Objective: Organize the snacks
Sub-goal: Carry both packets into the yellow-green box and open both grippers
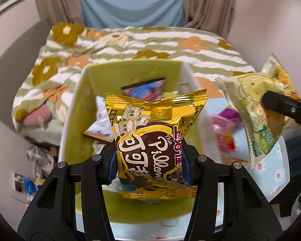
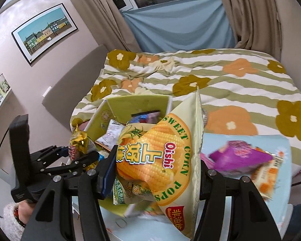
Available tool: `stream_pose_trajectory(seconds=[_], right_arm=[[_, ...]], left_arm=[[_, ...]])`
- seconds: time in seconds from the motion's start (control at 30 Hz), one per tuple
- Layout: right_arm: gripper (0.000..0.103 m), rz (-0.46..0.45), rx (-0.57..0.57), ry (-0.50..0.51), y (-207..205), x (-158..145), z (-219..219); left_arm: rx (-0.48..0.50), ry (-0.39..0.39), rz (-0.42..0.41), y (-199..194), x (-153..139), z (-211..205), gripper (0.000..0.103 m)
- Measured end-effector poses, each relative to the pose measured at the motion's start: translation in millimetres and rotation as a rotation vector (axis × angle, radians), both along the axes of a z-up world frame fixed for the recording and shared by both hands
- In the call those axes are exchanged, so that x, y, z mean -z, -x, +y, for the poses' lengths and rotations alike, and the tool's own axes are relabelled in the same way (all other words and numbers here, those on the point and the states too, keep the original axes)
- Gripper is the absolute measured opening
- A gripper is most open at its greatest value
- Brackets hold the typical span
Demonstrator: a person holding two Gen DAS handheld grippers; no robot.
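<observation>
My left gripper [image 1: 149, 158] is shut on a gold and brown Pillows snack bag [image 1: 150, 140] and holds it upright over a green storage box [image 1: 134, 70] with several snack packs inside. My right gripper [image 2: 156, 170] is shut on a yellow Oishi sweet corn pops bag [image 2: 160, 160], held up beside the box [image 2: 138, 104]. The corn bag [image 1: 256, 108] and right gripper finger [image 1: 285, 106] show at the right of the left wrist view. The left gripper [image 2: 74, 152] with the gold bag [image 2: 78, 142] shows at the left of the right wrist view.
A light blue daisy-print tray [image 2: 246, 142] holds a purple snack bag [image 2: 236, 154] and an orange pack [image 2: 268, 174] to the right of the box. A bed with a striped flower quilt [image 2: 230, 84] lies behind. Curtains and a wall picture [image 2: 44, 32] stand beyond.
</observation>
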State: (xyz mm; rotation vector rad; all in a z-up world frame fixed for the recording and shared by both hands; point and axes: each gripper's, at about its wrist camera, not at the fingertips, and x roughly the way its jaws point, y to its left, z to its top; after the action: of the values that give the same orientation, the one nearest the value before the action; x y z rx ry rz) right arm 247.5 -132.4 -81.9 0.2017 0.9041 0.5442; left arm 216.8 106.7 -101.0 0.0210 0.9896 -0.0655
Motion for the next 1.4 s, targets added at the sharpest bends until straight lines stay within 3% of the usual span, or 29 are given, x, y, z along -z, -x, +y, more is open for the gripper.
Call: stream_pose_trajectory(seconds=[0.23, 0.3, 0.33, 0.37, 0.4, 0.6, 0.73, 1.13, 1.17, 1.27, 1.4], right_arm=[[0.057, 0.014, 0.049, 0.017, -13.0, 16.8, 40.8], [0.057, 0.024, 0.068, 0.013, -14.5, 20.8, 44.0], [0.057, 0.028, 0.081, 0.012, -14.5, 22.8, 45.1], [0.057, 0.03, 0.091, 0.014, -14.4, 23.9, 45.5], [0.057, 0.033, 0.099, 0.016, -14.1, 25.2, 46.5], [0.057, 0.036, 0.121, 0.032, -16.2, 25.5, 55.8], [0.057, 0.029, 0.095, 0.029, -25.2, 22.3, 69.9], [0.06, 0.043, 0.014, 0.009, -62.1, 38.5, 120.5], [0.065, 0.043, 0.016, 0.001, -63.8, 40.8, 121.8], [0.103, 0.038, 0.036, -0.01, -62.9, 45.0, 122.0], [0.103, 0.018, 0.049, 0.005, -53.5, 42.9, 117.0]], left_arm=[[0.036, 0.017, 0.082, -22.9, 32.6, 28.1, 0.049], [0.062, 0.02, 0.1, -24.5, 38.2, 27.1, 0.054], [0.08, 0.021, 0.103, -24.6, 39.5, 25.5, 0.07], [0.088, 0.011, 0.1, -23.7, 39.8, 24.2, 0.098], [0.089, -0.002, 0.082, -22.3, 38.8, 25.0, 0.103], [0.091, 0.022, 0.041, -16.2, 29.0, 38.3, 0.103], [0.079, -0.006, 0.043, -14.7, 29.7, 44.1, 0.103], [0.021, 0.004, 0.049, -4.2, 38.6, 63.3, 0.103], [0.018, 0.004, 0.051, -2.7, 39.7, 64.3, 0.103], [0.011, 0.005, 0.054, 1.3, 42.3, 66.4, 0.103], [0.017, 0.009, 0.064, 5.6, 43.4, 63.5, 0.103]])
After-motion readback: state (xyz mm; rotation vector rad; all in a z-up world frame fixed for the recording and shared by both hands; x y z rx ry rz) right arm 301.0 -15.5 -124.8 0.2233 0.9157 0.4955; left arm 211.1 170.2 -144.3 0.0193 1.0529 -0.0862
